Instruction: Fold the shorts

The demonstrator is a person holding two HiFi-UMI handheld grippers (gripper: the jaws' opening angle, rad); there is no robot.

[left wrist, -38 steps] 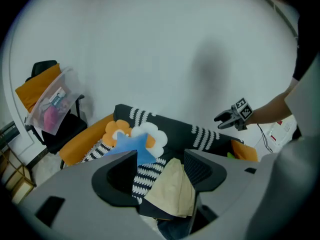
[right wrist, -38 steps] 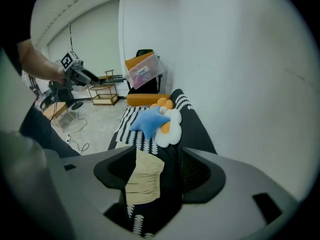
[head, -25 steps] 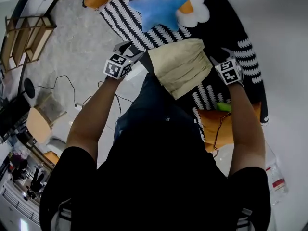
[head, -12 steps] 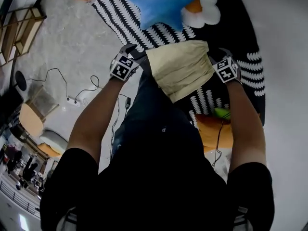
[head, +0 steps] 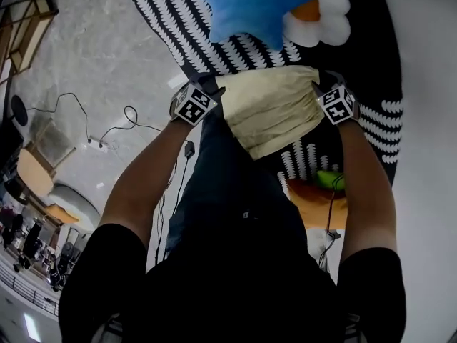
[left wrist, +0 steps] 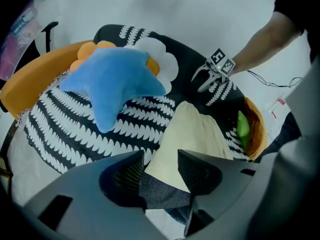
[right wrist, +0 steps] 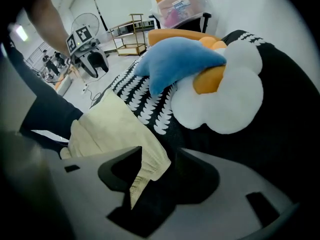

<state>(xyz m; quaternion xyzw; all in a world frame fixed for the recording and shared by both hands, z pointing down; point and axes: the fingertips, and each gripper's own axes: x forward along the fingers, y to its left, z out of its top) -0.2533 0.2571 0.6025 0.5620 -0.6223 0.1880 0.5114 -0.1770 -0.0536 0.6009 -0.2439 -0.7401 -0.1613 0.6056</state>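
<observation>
Folded beige shorts [head: 275, 109] hang stretched between both grippers, low over the black-and-white patterned cover [head: 178, 27]; their lower tip droops over my dark trouser leg [head: 228, 177]. My left gripper [head: 214, 90] holds the shorts' left corner [left wrist: 192, 134], which sits between its closing jaws [left wrist: 161, 159]. My right gripper [head: 318, 88] has the right corner [right wrist: 115, 129] between its jaws [right wrist: 159, 154], which are also closing. Each gripper shows in the other's view: the right gripper [left wrist: 210, 79] and the left gripper [right wrist: 95, 61].
A blue star cushion [head: 250, 6] and a white flower cushion [head: 321, 23] lie on the cover just beyond the shorts. A green object [head: 330, 181] sits on an orange piece below my right arm. Cables [head: 128, 120] run over the grey floor at left.
Both grippers have come down with the shorts between them, closer to the patterned cover. The star cushion now sits higher in the head view.
</observation>
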